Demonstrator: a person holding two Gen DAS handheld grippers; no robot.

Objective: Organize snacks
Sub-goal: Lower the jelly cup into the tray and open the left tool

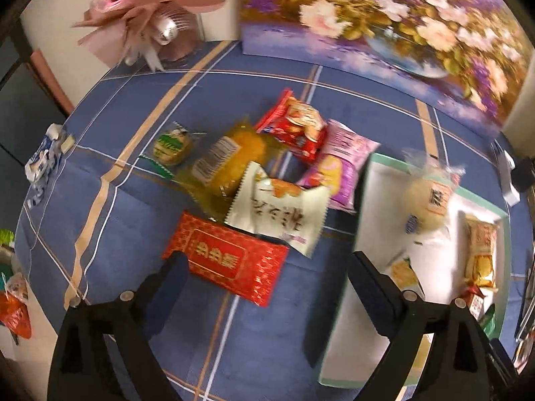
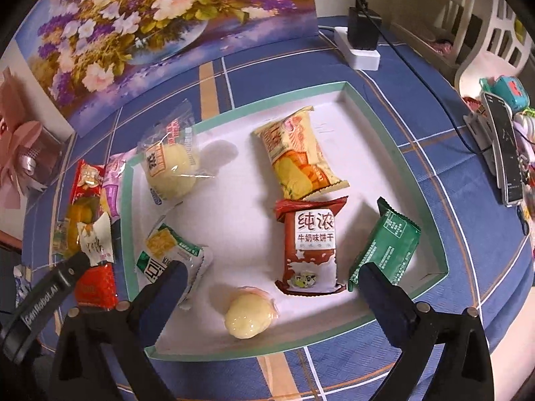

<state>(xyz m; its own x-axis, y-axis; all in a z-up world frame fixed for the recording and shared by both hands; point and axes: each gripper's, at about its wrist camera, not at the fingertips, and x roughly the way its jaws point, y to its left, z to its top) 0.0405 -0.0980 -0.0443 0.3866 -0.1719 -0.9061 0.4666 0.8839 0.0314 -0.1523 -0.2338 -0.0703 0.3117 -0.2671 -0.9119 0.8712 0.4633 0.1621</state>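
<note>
The left gripper [image 1: 267, 267] hangs spread wide and empty over the blue checked tablecloth [image 1: 133, 220], one finger [image 1: 174, 274] just at the edge of a red foil packet [image 1: 227, 260]. Beyond it lies the loose heap: a white sachet [image 1: 284, 214], an orange jelly cup [image 1: 230, 163], a red biscuit pack [image 1: 297, 127], a pink wrapper [image 1: 341, 163].

The right gripper [image 2: 271, 277] is also spread and holds nothing, poised above the green-rimmed tray [image 2: 337, 87]. Inside the tray rest a brown milk-biscuit pack [image 2: 311, 244], a green packet [image 2: 384, 247] leaning on the wall, a yellow pack [image 2: 297, 157], a bare round cake [image 2: 249, 314], a green-and-white pouch [image 2: 170, 257] and a clear-wrapped bun [image 2: 170, 163] perched on the rim.

The red foil packet looks the nearest pick. I would centre the left jaws across its short width, come down flat to the cloth and close gently, since foil slides. The bun on the rim may tip out if the tray is bumped.
</note>
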